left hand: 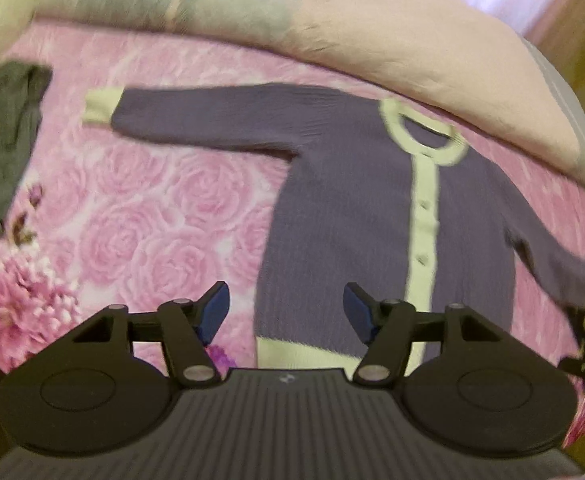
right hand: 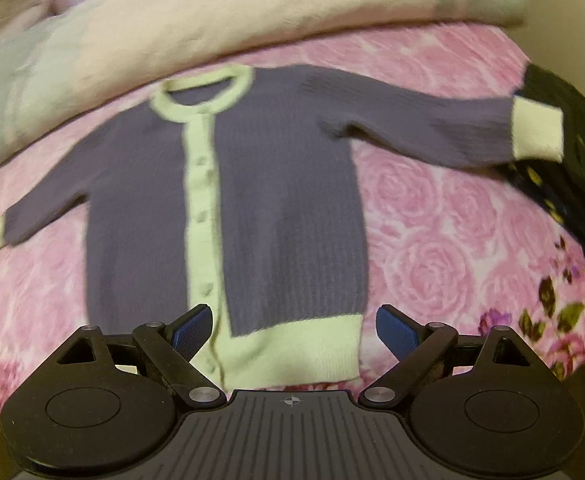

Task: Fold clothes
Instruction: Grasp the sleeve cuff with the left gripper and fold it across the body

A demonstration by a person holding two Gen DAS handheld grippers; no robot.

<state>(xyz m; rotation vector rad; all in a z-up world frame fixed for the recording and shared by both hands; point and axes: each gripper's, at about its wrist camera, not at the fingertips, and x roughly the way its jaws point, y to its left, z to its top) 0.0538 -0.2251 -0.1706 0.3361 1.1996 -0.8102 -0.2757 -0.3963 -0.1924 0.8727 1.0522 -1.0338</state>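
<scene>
Both grippers, left gripper [left hand: 286,312] and right gripper [right hand: 292,330], fingers wide open and empty over the flat cardigan [right hand: 228,200]; we'd pinch cuffs first, fold sleeves inward.

The cardigan [right hand: 228,200] lies flat and face up on the bedspread [right hand: 432,240], collar toward the far side, hem toward the near edge, both sleeves spread outward. Behind it, along the far side, a rolled duvet [right hand: 232,20] rests on the bedspread. The right sleeve's cuff [right hand: 536,132] lies on a dark spotted garment [right hand: 564,196] at the right edge. To the far left, well apart from the left cuff [left hand: 102,106], sits a crumpled garment [left hand: 4,140]. Both grippers hang over the hem, the left gripper [left hand: 286,312] at its left corner, the right gripper [right hand: 294,330] right of the button band.
</scene>
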